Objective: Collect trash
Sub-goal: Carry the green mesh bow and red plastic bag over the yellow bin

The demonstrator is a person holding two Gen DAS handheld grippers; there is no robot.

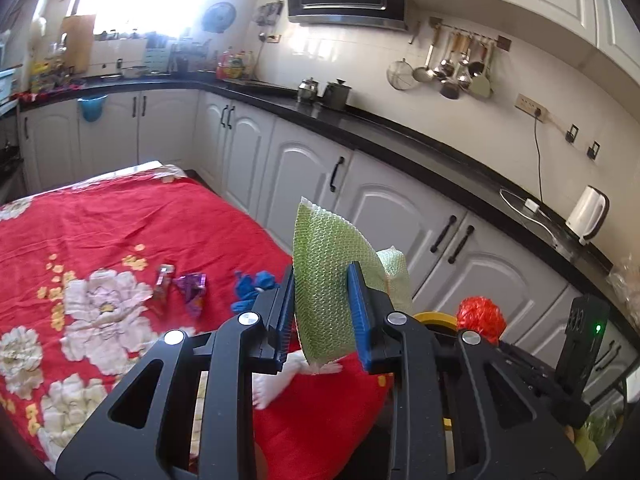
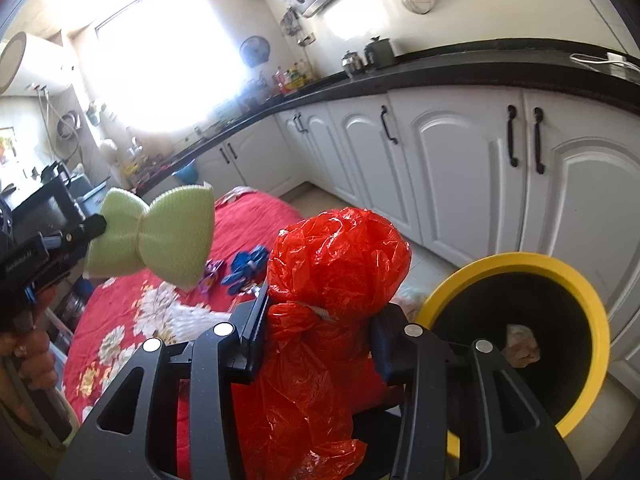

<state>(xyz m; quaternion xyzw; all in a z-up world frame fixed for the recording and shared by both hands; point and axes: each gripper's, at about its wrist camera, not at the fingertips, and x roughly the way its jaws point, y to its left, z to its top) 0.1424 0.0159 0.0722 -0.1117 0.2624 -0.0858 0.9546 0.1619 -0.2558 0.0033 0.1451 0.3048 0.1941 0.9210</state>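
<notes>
We have two pieces of trash in hand, and both should handle as light, soft and squashy. The green sheet of bubble-wrap padding (image 1: pixel 326 280) is limp and springy: pinched across its middle it bows out on either side like a bow tie in the right wrist view, so a mid-sheet hold looks sound, though the plastic is likely a little slick. The crumpled red plastic bag (image 2: pixel 336 280) is thin film, nearly weightless we judge, and it crushes to whatever width the fingers give it; the bunched waist near its knot seems the best place to hold.

The left gripper (image 1: pixel 322 312) has its blue-padded fingers (image 1: pixel 358 300) drawn close together, clamped on the green padding, which stands up above the red flowered cloth (image 1: pixel 100 232) covering the bench. The right gripper (image 2: pixel 318 334) stands somewhat wider, its fingers pressed into the red bag on both sides.

The yellow-rimmed black bin (image 2: pixel 592 312) sits just right of the right gripper, a pale scrap already inside. Blue and purple wrappers (image 1: pixel 192 286) lie on the cloth, not yet collected.
</notes>
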